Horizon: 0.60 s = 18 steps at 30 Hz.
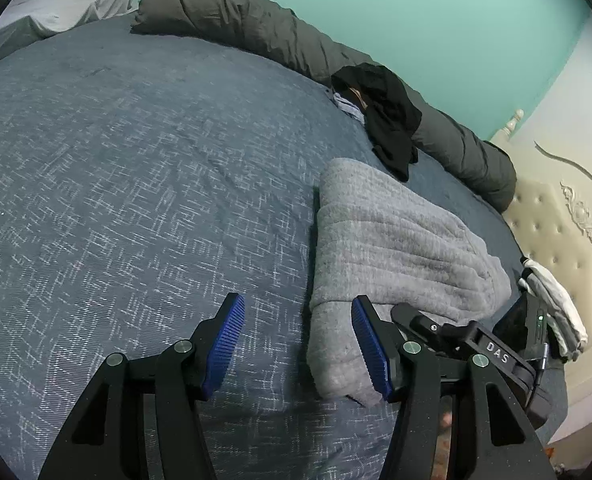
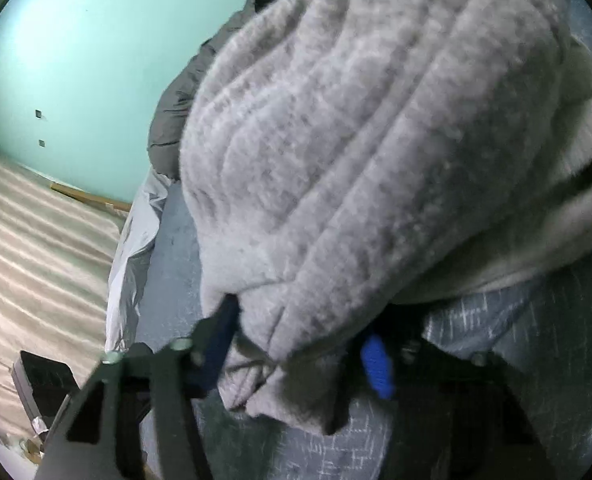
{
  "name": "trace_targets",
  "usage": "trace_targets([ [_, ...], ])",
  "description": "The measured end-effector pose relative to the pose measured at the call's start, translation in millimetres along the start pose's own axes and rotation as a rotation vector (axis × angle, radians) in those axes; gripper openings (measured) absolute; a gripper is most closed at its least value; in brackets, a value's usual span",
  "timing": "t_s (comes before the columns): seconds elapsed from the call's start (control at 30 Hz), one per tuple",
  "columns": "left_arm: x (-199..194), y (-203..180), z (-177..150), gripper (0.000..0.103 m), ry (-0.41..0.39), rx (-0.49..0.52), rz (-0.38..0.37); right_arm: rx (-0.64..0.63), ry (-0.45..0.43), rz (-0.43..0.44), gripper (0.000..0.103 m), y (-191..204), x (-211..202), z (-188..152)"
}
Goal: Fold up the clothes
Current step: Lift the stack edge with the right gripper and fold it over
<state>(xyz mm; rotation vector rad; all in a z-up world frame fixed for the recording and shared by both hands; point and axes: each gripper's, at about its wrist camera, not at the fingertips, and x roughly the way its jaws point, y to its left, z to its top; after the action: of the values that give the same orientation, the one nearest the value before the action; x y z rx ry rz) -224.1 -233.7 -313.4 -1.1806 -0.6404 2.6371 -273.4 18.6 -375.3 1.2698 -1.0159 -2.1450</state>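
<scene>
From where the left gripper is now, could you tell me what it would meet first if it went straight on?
Probably only the blue bedspread: the open left gripper points past the grey fleece garment, whose edge lies just right of its line, though depth is unclear.

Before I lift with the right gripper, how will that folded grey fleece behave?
Probably floppy: the grey fleece already sags over the right gripper. It looks thick and plush, so likely bulky yet light. The fold may slump open, since the left gripper hangs open, holding nothing.
</scene>
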Motion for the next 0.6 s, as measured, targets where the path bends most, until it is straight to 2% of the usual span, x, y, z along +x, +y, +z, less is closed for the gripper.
trace_targets([
  [0.03, -1.2, 1.0, 0.1, 0.06, -0.002, -0.002, 0.001, 0.005, 0.001, -0.002, 0.032, -0.4, -0.8, -0.3],
  [0.07, -2.0, 1.8, 0.1, 0.06, -0.003, -0.003, 0.003, 0.001, 0.001, -0.003, 0.027, 0.2, -3.4, -0.1],
  [0.17, -4.8, 3.0, 0.1, 0.06, -0.007, -0.006, 0.006, -0.043, -0.004, 0.0, 0.02, 6.8, -16.3, 0.3],
  [0.43, -9.6, -2.9, -3.5, 0.06, 0.0, 0.006, 0.028, -0.075, 0.032, 0.015, 0.016, 5.9, -66.0, 4.6],
  [0.6, -13.7, -17.4, -10.3, 0.06, 0.01, 0.033, 0.023, -0.109, 0.031, 0.01, 0.015, -8.2, -114.3, 6.4],
])
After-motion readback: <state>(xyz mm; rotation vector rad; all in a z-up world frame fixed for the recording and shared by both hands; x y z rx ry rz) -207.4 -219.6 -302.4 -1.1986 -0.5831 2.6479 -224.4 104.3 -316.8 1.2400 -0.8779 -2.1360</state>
